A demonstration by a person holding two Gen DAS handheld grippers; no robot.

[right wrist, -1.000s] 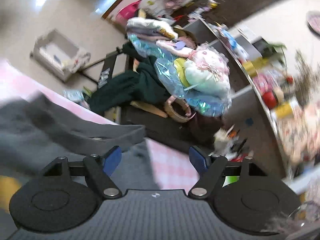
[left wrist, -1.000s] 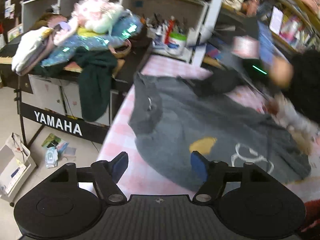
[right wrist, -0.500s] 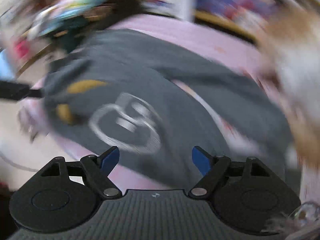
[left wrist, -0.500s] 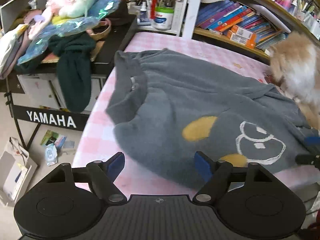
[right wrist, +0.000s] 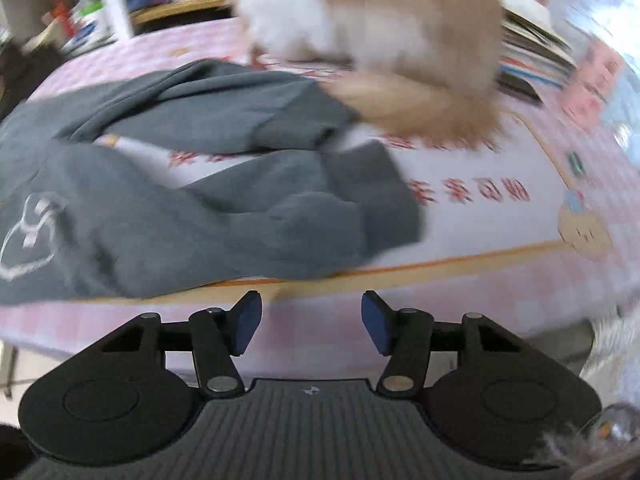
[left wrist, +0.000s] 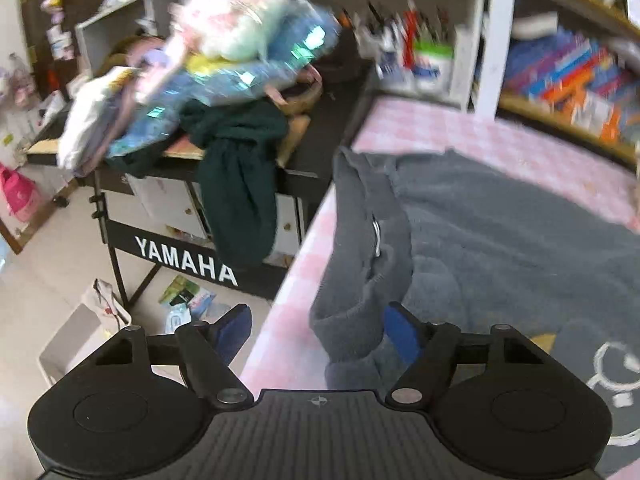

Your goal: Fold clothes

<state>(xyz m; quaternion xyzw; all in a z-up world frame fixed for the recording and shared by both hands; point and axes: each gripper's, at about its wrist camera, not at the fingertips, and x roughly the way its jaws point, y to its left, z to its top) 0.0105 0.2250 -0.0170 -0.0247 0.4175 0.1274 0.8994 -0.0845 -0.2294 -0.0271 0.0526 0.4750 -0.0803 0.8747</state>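
A grey sweater (left wrist: pixel 500 240) with a white and yellow print lies spread on the pink checked tablecloth (left wrist: pixel 440 132). My left gripper (left wrist: pixel 318 330) hangs over the sweater's left edge. A bunched grey cuff (left wrist: pixel 352 320) sits between its fingers, against the right pad, while the left pad stands clear; the jaws are closing. In the right wrist view the sweater (right wrist: pixel 200 200) ends in a rumpled hem just ahead of my right gripper (right wrist: pixel 310 324). Its jaws are closing with nothing between them, above the tablecloth (right wrist: pixel 480 280).
A fluffy tan and white animal (right wrist: pixel 380 40) stands on the table by the sweater's far right corner. Left of the table is a Yamaha keyboard stand (left wrist: pixel 184 260) piled with clothes, a dark green garment (left wrist: pixel 236 200) hanging off it. Bookshelves (left wrist: pixel 560 80) line the back.
My left gripper has come down and left, so the cuff now lies between its fingers. My right gripper has rolled and swung across to the sweater's right end, its jaws narrower.
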